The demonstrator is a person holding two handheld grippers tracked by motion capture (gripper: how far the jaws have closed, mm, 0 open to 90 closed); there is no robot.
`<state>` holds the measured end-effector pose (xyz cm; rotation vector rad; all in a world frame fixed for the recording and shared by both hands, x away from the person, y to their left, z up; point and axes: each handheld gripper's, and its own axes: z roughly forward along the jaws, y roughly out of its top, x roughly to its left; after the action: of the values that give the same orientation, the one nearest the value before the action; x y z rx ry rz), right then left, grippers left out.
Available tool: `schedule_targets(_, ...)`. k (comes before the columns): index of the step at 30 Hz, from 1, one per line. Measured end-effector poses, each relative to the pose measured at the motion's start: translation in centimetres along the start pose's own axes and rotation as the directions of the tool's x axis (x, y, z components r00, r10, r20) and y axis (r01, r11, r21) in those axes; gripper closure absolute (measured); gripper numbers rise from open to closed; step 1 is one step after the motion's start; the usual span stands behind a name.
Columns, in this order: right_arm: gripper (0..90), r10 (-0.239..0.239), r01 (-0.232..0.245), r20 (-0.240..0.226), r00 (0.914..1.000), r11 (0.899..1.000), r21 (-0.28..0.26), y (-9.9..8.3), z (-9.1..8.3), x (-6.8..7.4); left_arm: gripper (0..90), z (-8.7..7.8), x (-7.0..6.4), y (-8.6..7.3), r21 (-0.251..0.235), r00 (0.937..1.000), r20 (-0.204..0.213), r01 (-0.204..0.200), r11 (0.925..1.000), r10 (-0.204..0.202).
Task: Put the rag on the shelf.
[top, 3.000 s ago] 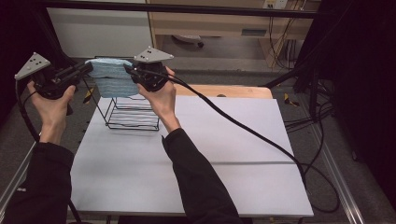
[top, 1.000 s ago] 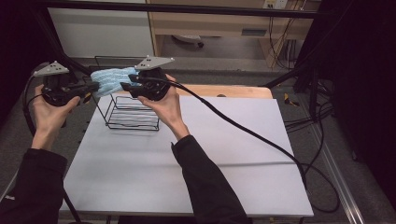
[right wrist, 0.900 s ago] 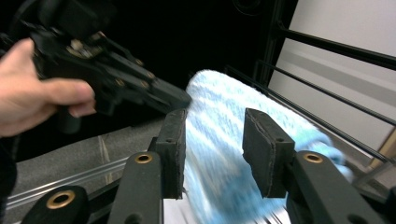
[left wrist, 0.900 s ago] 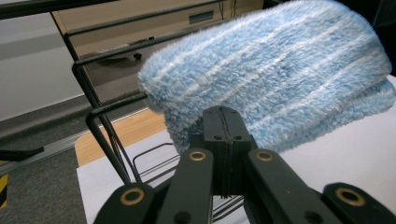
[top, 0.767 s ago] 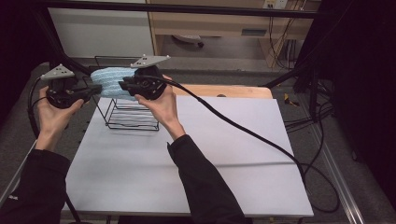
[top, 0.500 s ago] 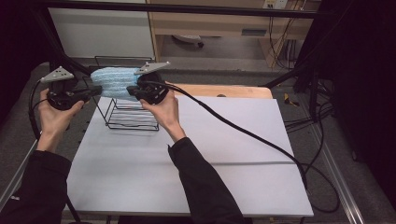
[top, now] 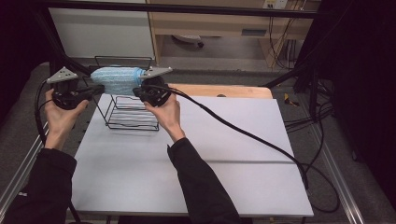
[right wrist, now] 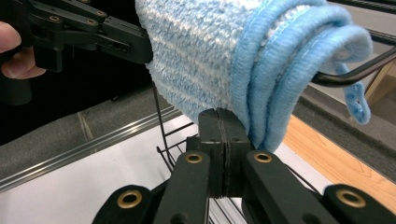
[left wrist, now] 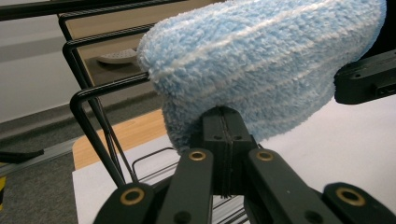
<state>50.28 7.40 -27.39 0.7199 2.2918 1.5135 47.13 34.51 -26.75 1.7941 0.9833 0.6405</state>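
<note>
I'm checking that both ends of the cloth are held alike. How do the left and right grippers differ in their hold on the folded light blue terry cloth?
The left gripper pinches the folded light blue terry cloth at a rounded, closed end; the right gripper pinches the end where the layered hemmed edges and a small loop show. In the high view, the left gripper stands off the black wire rack, while the right one is above it. Both have their jaws closed on the cloth's lower edge.

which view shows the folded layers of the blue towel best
The right gripper view: the towel shows its folded edge end-on. The left gripper view shows one fuzzy face; the high view shows it small, between both grippers.
</note>
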Motion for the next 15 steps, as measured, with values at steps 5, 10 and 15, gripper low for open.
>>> schedule_targets(5,86.1,-0.011,0.011,-0.009,0.9999,1.000,-0.012,0.1,-0.5,0.3,87.2,-0.7,0.0,0.0,-0.016,0.9999,0.014,0.009,0.9998,-0.009)
schedule_targets(10,83.1,-0.013,0.012,-0.023,0.9996,0.999,-0.030,0.5,-1.3,0.7,81.8,-1.7,-0.1,0.1,-0.035,0.9998,0.013,0.018,0.9992,-0.018)
schedule_targets(15,78.8,-0.008,0.007,-0.039,0.9992,0.999,-0.050,1.0,-2.2,0.8,73.8,-2.6,-0.4,0.4,-0.038,0.9997,0.011,0.021,0.9991,-0.020)
